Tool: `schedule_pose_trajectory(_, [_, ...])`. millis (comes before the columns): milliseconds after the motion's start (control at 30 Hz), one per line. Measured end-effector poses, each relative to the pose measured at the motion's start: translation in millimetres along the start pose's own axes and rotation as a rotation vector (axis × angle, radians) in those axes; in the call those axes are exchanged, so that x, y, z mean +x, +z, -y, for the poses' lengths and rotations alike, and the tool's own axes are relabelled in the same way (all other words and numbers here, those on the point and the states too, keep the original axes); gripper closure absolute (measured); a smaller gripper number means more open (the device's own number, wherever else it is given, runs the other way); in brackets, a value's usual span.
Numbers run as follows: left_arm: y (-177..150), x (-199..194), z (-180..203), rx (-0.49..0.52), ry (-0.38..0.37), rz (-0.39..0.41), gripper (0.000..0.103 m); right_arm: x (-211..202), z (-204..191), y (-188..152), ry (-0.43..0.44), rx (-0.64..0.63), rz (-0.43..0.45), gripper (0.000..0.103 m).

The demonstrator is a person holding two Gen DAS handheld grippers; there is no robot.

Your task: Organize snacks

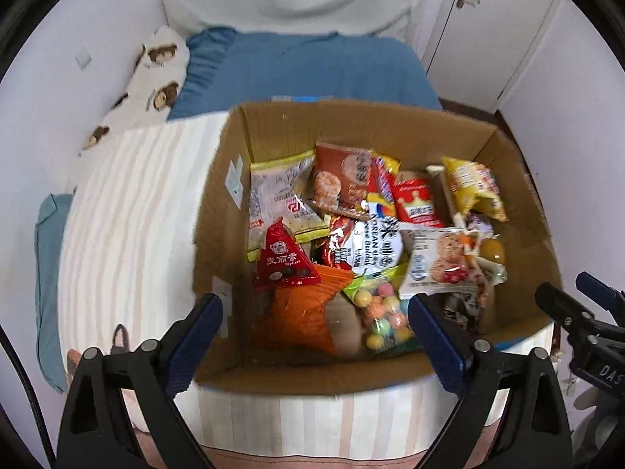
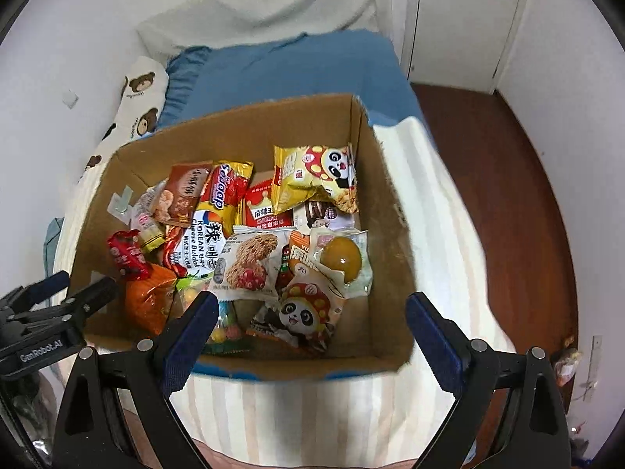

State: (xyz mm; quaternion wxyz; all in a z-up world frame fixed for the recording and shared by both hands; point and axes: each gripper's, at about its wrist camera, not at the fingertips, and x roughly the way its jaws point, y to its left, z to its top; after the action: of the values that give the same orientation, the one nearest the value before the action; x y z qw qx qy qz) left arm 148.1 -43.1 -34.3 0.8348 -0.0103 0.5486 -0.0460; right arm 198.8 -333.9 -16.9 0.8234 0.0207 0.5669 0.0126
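Note:
A brown cardboard box (image 1: 519,211) (image 2: 390,203) sits on the striped bed, filled with several snack packets. Among them lie a red triangular packet (image 1: 283,260), a bag of coloured candy balls (image 1: 381,308), an oat biscuit pack (image 1: 441,262) (image 2: 250,262), a yellow panda packet (image 2: 316,176) and a sealed yellow egg (image 2: 341,254). My left gripper (image 1: 314,312) hangs open above the box's near side, holding nothing. My right gripper (image 2: 312,312) is open too, above the near right part of the box, with nothing between its fingers. Each gripper shows at the edge of the other's view.
The box rests on a cream-and-pink striped mattress (image 1: 129,211). A blue pillow (image 1: 312,70), a bear-print pillow (image 1: 152,78) and a white headboard lie beyond it. White walls and a closet door (image 2: 468,19) surround the bed; brown wooden floor (image 2: 508,195) runs along the right.

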Motion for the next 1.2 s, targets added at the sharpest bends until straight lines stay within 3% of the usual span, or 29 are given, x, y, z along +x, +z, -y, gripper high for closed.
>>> schedule_pose_trajectory(300, [-39.8, -78.2, 7.3, 0.017, -0.034, 0.151, 0.006, -79.2, -2.9, -43.0, -0.017, -0.029, 0.166, 0.005])
schedule_pose_trajectory(633, [-79.7, -155.9, 15.0, 0.053, -0.022, 0.296, 0.006, -179.8, -9.0, -91.7, -0.032, -0.065, 0.348, 0.005])
schedule_pose_trajectory(1200, [-119.4, -229.5, 13.0, 0.039, 0.002, 0.442, 0.006, -278.3, -5.0, -141.2, -0.023, -0.046, 0.483, 0.005])
